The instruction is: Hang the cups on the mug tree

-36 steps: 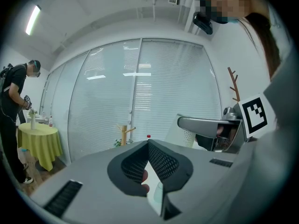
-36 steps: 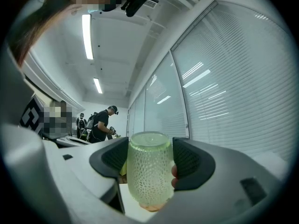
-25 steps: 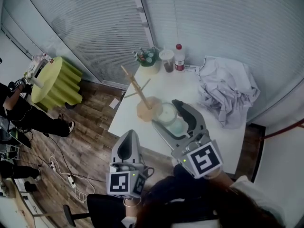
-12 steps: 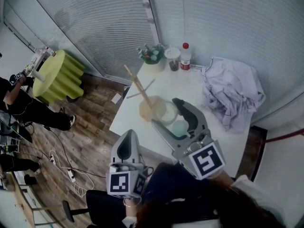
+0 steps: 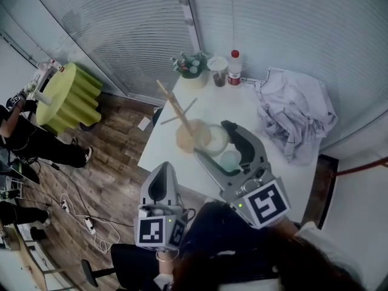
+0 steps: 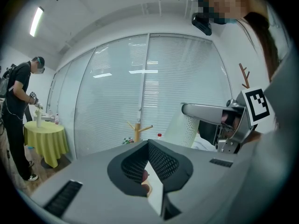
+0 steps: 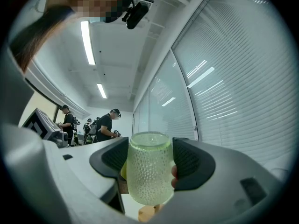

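The left gripper (image 5: 160, 173) hangs at the table's (image 5: 162, 153) 7 o'clock edge, jaws pressed together on nothing. At its 1 o'clock stands the wooden mug tree (image 5: 181, 117). The cup (image 7: 148, 167), pale green, translucent and dimpled, sits clamped between the right gripper's (image 5: 213, 143) pads, at the tree pole's 4 o'clock, near its base.
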